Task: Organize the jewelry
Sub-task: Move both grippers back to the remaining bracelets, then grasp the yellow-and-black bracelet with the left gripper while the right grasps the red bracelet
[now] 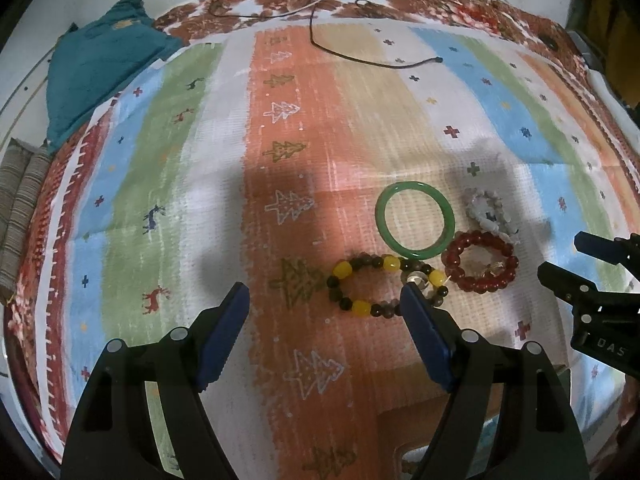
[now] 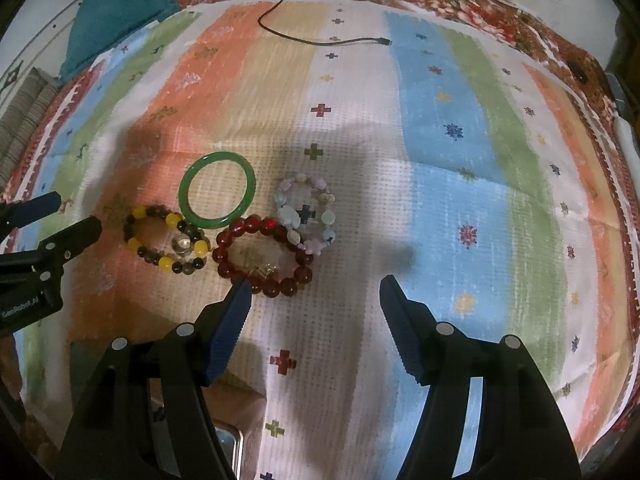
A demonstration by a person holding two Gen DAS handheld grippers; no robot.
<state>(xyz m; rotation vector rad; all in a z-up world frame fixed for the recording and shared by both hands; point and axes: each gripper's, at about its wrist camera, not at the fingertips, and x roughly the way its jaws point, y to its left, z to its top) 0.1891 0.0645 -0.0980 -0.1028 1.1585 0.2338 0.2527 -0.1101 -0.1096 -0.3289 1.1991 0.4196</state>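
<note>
both tongs wide and empty: left tongs (image 1: pixel 324 300) just short of the yellow bracelet (image 1: pixel 386 286), their right pad over its near rim; right tongs (image 2: pixel 316 292) with their left pad just short of the red bracelet (image 2: pixel 262 256); green bangle (image 2: pixel 217 195) and pale bracelet (image 2: pixel 306 214) farther ahead, all four touching; best to straddle one strand only, low to the cloth (image 2: pixel 440 140); likely to drag a neighbour otherwise.

So the count on the striped cloth (image 2: pixel 400 128): four bracelets total. One green bangle (image 2: pixel 217 189), one yellow-and-dark beaded bracelet (image 2: pixel 166 240), one red beaded bracelet (image 2: pixel 262 256), one pale pastel beaded bracelet (image 2: pixel 306 214). Plus one black cable (image 2: pixel 320 42) by the far edge, one teal cloth (image 2: pixel 116 12) at the far-left corner.
</note>
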